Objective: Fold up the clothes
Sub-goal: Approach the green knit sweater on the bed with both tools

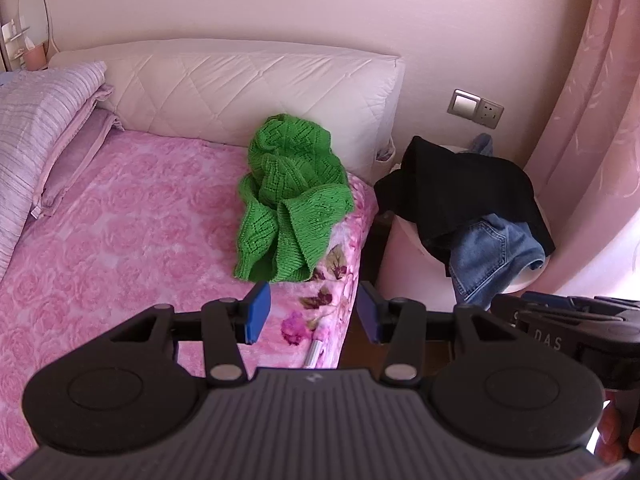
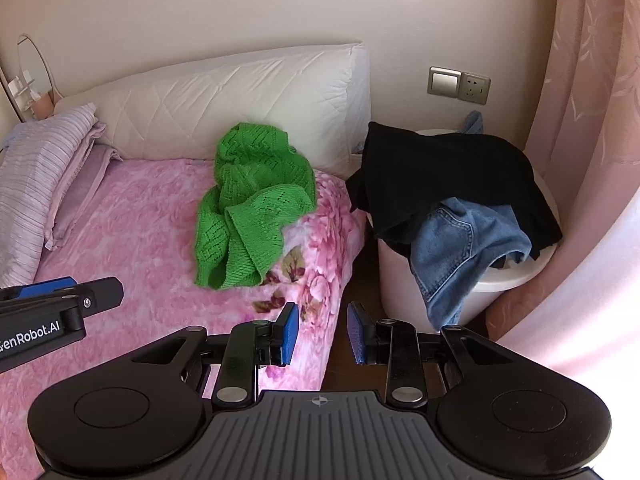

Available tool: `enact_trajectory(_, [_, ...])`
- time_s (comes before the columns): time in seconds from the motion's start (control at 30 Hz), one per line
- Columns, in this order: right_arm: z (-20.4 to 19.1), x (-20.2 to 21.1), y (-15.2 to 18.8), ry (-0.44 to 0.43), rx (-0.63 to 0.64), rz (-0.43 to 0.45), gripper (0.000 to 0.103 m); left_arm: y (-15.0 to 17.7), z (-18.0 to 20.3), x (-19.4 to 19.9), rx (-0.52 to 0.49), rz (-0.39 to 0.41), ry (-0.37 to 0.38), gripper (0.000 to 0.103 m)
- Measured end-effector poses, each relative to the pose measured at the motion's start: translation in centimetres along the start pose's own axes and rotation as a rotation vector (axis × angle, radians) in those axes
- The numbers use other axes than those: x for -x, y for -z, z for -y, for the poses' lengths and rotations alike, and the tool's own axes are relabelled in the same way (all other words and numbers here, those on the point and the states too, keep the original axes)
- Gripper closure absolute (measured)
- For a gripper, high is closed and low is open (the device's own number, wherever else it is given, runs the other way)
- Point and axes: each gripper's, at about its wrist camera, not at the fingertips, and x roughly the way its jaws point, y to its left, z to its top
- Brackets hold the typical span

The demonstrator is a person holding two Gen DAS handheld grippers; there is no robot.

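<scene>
Jeans [image 2: 460, 248] and black garment [image 2: 440, 176] drape white bin [image 2: 492, 292] beside bed [image 2: 132, 216]

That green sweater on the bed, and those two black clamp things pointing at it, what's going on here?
A person is holding a two-finger gripper in each hand, about to fold clothes. Both the left gripper and the right gripper are open and hold nothing. The green sweater lies crumpled on the pink bed, untouched. Beside the bed, a black garment and jeans hang over a white basket, also waiting.
</scene>
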Motion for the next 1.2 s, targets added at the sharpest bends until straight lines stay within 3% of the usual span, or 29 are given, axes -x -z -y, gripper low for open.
enact_trajectory(0.7, [-5.5,-1.9,-0.2,0.030,0.021,0.005,0.072,1.2,-7.1,-1.3,0.034,0.013,0.036,0.060])
enact_trajectory(1.2, [-8.1,-1.6,-0.2,0.050,0.015,0.011,0.072,1.0,-10.1,-1.2,0.048,0.022,0.043,0.060])
